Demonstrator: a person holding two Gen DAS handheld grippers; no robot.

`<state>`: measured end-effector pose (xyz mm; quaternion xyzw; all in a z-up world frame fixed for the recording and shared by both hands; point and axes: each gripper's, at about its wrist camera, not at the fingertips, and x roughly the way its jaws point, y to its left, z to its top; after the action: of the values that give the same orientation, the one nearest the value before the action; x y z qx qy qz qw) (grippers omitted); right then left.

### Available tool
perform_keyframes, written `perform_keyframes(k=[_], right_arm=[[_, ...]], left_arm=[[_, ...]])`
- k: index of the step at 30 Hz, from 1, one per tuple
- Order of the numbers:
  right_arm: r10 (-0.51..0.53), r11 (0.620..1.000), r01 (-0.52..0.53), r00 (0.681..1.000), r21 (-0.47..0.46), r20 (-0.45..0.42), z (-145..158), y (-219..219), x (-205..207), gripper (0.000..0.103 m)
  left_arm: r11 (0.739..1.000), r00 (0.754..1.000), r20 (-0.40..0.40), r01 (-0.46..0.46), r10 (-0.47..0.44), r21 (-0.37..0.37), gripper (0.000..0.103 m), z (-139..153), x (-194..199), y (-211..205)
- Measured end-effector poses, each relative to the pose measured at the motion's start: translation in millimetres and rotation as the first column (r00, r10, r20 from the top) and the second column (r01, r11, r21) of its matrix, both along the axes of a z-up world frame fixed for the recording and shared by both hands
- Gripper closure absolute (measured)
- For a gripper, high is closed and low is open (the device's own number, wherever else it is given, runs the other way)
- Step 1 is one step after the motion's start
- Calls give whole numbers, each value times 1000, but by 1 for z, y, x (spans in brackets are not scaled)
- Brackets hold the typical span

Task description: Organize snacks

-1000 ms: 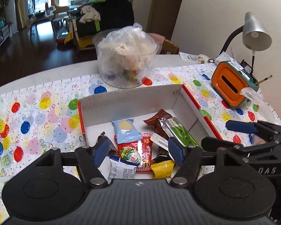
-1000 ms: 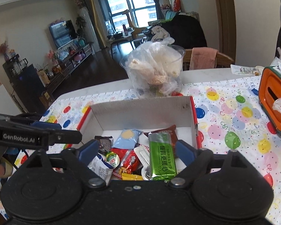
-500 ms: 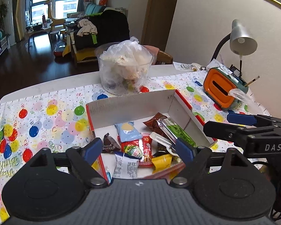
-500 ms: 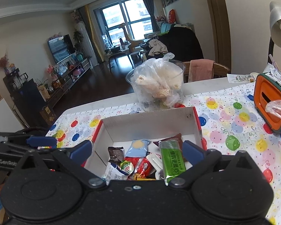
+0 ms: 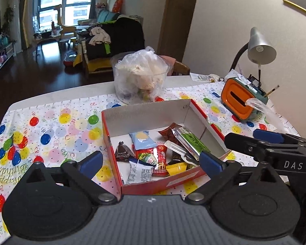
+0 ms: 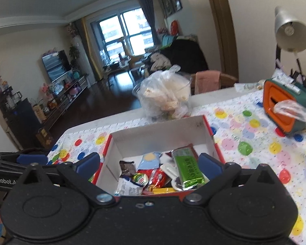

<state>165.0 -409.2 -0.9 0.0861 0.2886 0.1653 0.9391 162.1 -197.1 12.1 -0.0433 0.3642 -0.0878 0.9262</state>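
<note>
A red and white cardboard box [image 5: 144, 114] sits on the balloon tablecloth and holds several wrapped snacks. Among them are a green bar [image 5: 190, 139], a light blue packet [image 5: 142, 140], a dark chocolate wrapper [image 5: 122, 154] and a yellow packet [image 5: 176, 168]. My left gripper [image 5: 151, 161] hovers in front of and above the box, its jaws opening wide with nothing gripped between them. My right gripper [image 6: 149, 163] hangs open and empty over the near side of the same box [image 6: 159, 138], where the green bar [image 6: 188, 170] lies nearest its right finger.
Behind the box stands a clear bowl with a plastic bag of food [image 5: 140, 79]. An orange tissue holder [image 5: 237, 100] and a grey desk lamp [image 5: 259, 47] stand at the right by the wall. The tablecloth [image 5: 51, 126] stretches off to the left.
Both grippers have drawn back and up from the box, so more of it shows. Their jaws have spread wider. The snacks lie where they were.
</note>
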Motion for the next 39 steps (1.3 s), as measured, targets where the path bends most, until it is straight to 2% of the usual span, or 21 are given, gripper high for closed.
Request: perform_keyframes(k=[9,13,17,22,39], right_arm=[[-55,998,55,998,4,18,0,-4,-5,0],[-20,1000,20,1000,-1,-20,-2,-1,-2,0],[27,999,-27,1000,-21,1,1,8,-7,0],[51,998,-51,998,-22,20,4,12,-10,0],[4,1000,-3,999,-24,40,10,9,-8,0]], left_arm=[[997,997,23,-70,70,-21,2,1,-11,6],[994,994,17,-103,104,-39,2,0,-10,11],[991,992,14,-125,126,-44,2,0,-10,14],[990,991,16,-131,132,-49,2,0,-10,14],[991,990,46,-130,132,-42,2,5,-13,13]])
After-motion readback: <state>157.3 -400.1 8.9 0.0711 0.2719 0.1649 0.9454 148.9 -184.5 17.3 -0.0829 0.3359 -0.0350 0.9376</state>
